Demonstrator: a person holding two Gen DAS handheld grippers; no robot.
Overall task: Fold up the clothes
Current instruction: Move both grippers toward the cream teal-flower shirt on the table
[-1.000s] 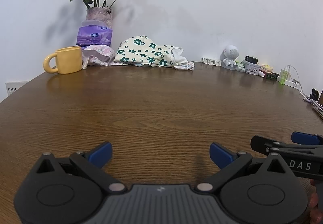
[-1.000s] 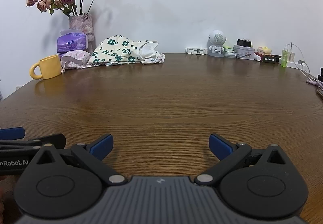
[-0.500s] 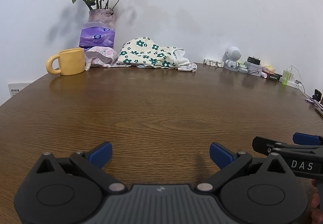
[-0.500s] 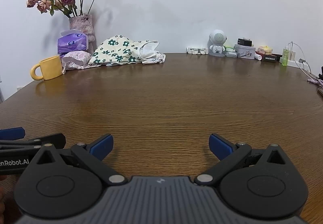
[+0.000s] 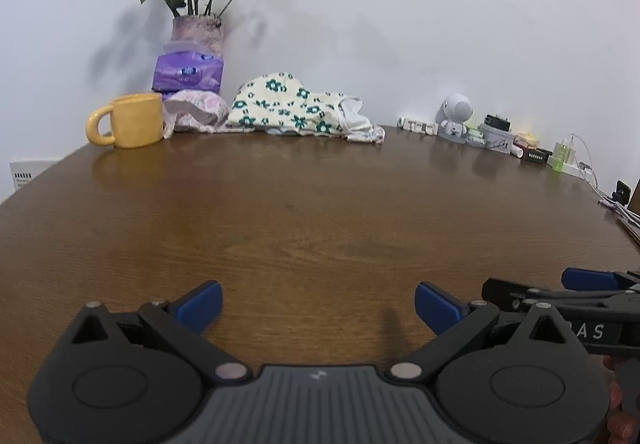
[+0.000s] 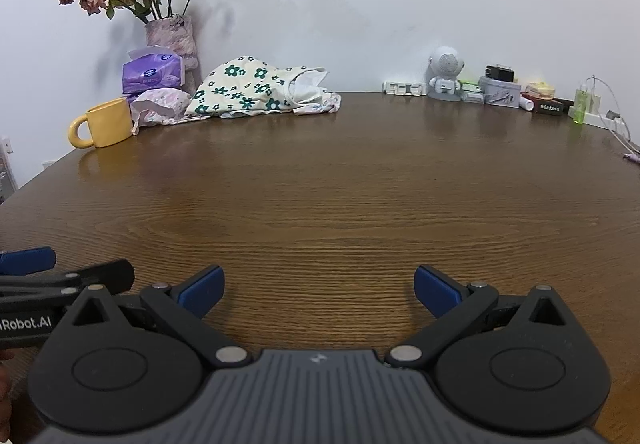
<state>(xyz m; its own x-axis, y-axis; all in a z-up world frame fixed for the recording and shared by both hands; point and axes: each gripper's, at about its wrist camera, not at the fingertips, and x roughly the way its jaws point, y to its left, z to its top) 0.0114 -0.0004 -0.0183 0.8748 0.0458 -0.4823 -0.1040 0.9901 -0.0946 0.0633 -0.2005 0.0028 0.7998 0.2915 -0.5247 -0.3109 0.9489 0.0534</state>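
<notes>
A crumpled cream garment with green flowers (image 5: 296, 110) lies at the far edge of the brown wooden table (image 5: 312, 204), against the wall; it also shows in the right wrist view (image 6: 256, 88). My left gripper (image 5: 318, 308) is open and empty, low over the near part of the table, far from the garment. My right gripper (image 6: 318, 290) is open and empty too, beside the left one. Each gripper's side shows at the edge of the other's view.
A yellow mug (image 5: 132, 120), purple tissue packs (image 5: 188, 74) and a vase of dried roses (image 5: 198, 32) stand left of the garment. A small white robot figure (image 5: 456, 116), boxes, a green bottle (image 5: 562, 156) and cables line the far right edge.
My left gripper has drifted a little to the left and tilted, so the far objects sit further right and lower in its view. The right gripper has barely moved. Both stay open.
</notes>
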